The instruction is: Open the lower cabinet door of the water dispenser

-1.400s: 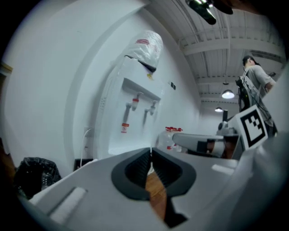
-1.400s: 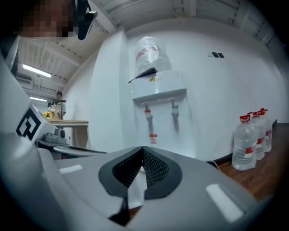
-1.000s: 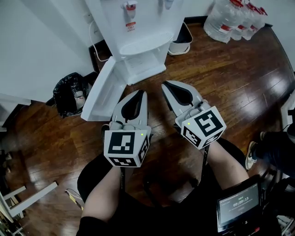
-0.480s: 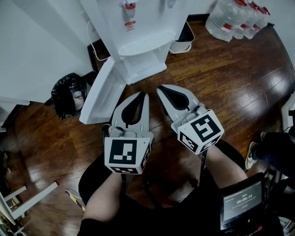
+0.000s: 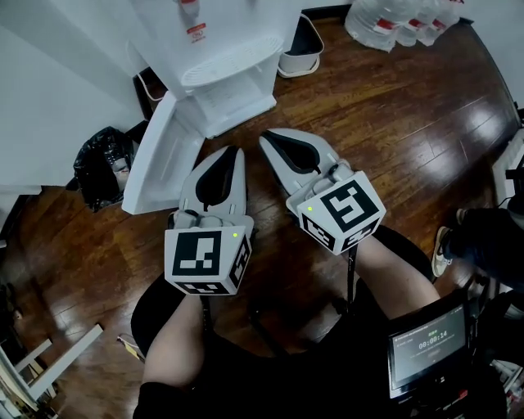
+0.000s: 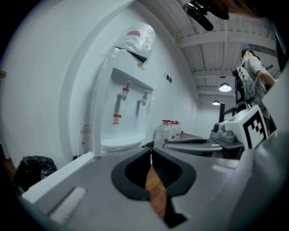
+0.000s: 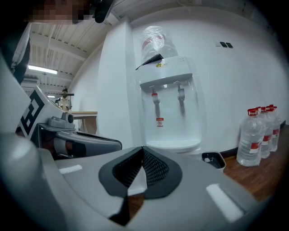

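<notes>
Cabinet door at the bottom of the water dispenser standing open to the left, we hold left gripper and right gripper in front of it, jaws of both together, empty.

Water dispenser: it stands straight ahead of you, backed against the wall.
Cabinet door: it hangs swung out to the left of the dispenser's base, ahead and left of your left gripper.
Grippers: you hold them side by side before the dispenser. Your right gripper is just beside the left one, and both are apart from the cabinet.
Bin bag: on the floor left of the door, by the wall.
Small bin: on the floor just right of the dispenser.
Water bottles: clustered further right, along the wall.
Screen: at your lower right, beside your right arm.
</notes>
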{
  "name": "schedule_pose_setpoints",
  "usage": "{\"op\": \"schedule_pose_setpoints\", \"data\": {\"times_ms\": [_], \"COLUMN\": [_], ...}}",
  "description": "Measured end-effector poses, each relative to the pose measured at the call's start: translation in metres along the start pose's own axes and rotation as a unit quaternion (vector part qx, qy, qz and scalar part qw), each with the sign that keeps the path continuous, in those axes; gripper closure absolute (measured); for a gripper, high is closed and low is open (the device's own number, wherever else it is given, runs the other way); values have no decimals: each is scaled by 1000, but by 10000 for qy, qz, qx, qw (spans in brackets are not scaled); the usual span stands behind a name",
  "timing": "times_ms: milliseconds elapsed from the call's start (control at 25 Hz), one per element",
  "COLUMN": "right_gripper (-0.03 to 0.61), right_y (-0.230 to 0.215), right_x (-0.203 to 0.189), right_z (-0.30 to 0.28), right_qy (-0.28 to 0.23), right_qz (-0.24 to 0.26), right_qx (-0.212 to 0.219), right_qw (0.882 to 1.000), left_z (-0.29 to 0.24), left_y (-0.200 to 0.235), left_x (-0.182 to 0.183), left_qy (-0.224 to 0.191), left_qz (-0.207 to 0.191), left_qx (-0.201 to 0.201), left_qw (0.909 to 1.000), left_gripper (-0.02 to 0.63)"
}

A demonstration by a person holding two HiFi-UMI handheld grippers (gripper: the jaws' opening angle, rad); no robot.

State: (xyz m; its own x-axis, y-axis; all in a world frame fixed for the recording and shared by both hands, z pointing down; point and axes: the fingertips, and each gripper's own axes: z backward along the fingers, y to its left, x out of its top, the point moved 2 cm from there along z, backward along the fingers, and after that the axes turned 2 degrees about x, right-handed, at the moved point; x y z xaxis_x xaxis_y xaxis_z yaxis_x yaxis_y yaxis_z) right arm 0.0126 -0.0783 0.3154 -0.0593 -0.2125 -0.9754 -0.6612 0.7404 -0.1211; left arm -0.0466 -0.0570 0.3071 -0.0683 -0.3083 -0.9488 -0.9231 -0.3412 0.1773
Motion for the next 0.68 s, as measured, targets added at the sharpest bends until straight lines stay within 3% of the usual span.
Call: {"op": "schedule_pose_setpoints", "data": {"times_ms": [120, 320, 680], "right_gripper": [574, 574, 574], "right_y": [-5, -3, -12], "right_x": [-1, 6, 3], "right_z": [1, -15, -5], "right_qy": [103, 24, 131], "right_qz": [-38, -18, -29], "right_qx": [-160, -34, -193], "right_qw": [9998, 10000, 9997], "left_z": [-1, -5, -13], "left_y": [-1, 11, 2], "left_x": [2, 10, -2], "left_qy": [69, 4, 82], "left_qz": [47, -139, -7], "left_qx": [-83, 67, -115], "left_qw": [9999, 9999, 9999], "left_gripper": [584, 584, 584]}}
